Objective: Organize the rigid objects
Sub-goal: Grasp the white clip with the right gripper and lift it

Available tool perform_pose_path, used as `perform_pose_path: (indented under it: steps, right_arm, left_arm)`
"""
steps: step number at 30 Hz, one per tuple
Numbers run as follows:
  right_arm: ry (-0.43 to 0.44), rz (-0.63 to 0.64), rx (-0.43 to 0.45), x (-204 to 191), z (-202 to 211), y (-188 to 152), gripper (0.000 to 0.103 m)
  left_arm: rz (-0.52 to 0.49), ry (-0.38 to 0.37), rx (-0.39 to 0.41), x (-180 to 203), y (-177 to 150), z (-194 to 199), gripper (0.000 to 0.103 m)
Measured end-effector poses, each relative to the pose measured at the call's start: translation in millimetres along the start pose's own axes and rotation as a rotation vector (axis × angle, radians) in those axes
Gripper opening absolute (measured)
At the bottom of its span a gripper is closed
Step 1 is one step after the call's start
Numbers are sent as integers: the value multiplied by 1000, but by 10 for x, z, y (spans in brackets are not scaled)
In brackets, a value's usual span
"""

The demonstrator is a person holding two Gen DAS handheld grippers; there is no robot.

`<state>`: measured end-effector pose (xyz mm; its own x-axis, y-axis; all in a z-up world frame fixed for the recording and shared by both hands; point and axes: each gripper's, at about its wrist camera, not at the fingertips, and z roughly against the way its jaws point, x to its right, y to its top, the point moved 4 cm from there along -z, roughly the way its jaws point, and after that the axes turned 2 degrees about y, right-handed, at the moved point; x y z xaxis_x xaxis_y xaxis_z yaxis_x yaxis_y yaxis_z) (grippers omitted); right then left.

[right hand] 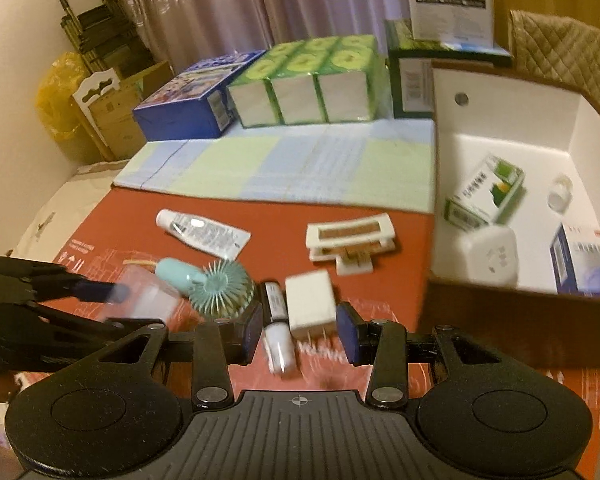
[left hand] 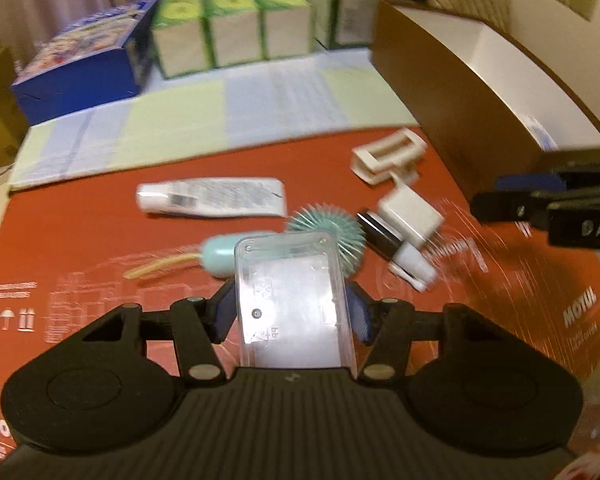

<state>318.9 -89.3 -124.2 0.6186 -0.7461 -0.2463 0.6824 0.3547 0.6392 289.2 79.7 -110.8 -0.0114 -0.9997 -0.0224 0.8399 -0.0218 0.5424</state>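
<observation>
The left gripper (left hand: 292, 308) clamps a clear plastic case (left hand: 294, 300); the open-top box (right hand: 500, 152) lies to its right, nearer the empty, part-open right gripper (right hand: 300, 334).

On the mat (right hand: 284, 236), the tube (right hand: 202, 234) lies toward the left, with the handheld fan (right hand: 216, 286) in front of it. Right of the fan lie a small bottle (right hand: 277, 330) and, just beside it, the plug adapter (right hand: 311, 305). Behind these lies the clip holder (right hand: 350, 240). The open box (right hand: 500, 320) stands at the right; inside it are a carton (right hand: 485, 194), a socket block (right hand: 490, 258) and a second carton (right hand: 586, 262). Behind the mat lies a cloth (right hand: 300, 168), with packs of tissues (right hand: 304, 82) behind it.
</observation>
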Motion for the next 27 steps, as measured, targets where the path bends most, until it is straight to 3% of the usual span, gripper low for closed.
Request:
perform_pose_path:
  steps: [8,15,27]
  right_arm:
    - [-123,-73,62,2,-338,205,38]
    - [-252,-53,68,23,-657,236,38]
    - [-376,-26,48,55,-1023,313,38]
  left_arm:
    - [26,14,24,-255,327,-86,53]
    - [5,-10,20,-381,585,-278,53]
    - [-51,-71,-12,-447,808,-577,53]
